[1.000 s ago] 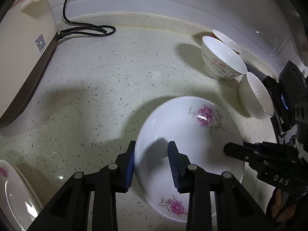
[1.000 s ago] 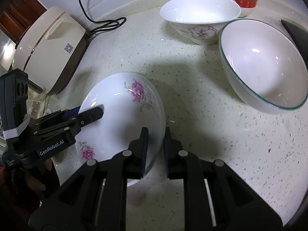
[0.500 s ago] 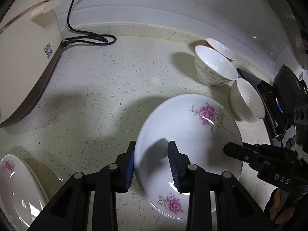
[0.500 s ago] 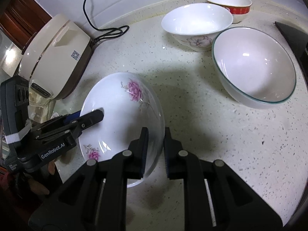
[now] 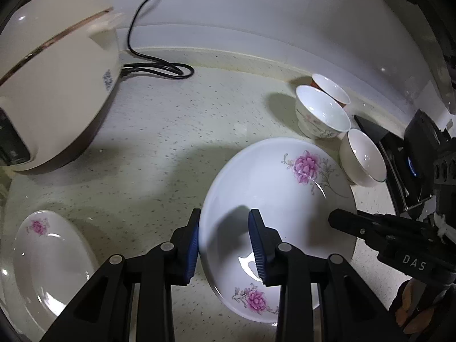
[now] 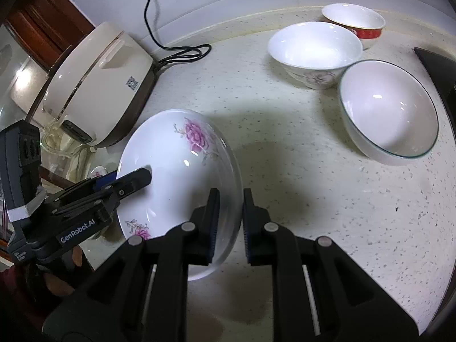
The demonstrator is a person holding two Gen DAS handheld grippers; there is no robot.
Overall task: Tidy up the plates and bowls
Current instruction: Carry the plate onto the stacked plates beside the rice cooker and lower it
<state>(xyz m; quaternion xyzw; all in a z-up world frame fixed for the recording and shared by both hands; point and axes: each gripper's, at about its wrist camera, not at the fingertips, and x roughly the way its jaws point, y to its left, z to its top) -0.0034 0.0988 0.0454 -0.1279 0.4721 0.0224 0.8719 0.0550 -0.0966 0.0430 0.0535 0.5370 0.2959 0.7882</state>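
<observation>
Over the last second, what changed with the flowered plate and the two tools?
Both tools, left and right, stayed clamped on opposite rims of the white pink-flowered plate and carried it up and back from the speckled countertop. A second flowered plate came further into view. The three bowls stayed put.

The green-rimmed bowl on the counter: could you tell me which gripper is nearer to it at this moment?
Right. The right gripper grips the flowered plate on its rim facing the green-rimmed bowl; the left gripper clamps the plate's opposite rim, farther away.
</observation>
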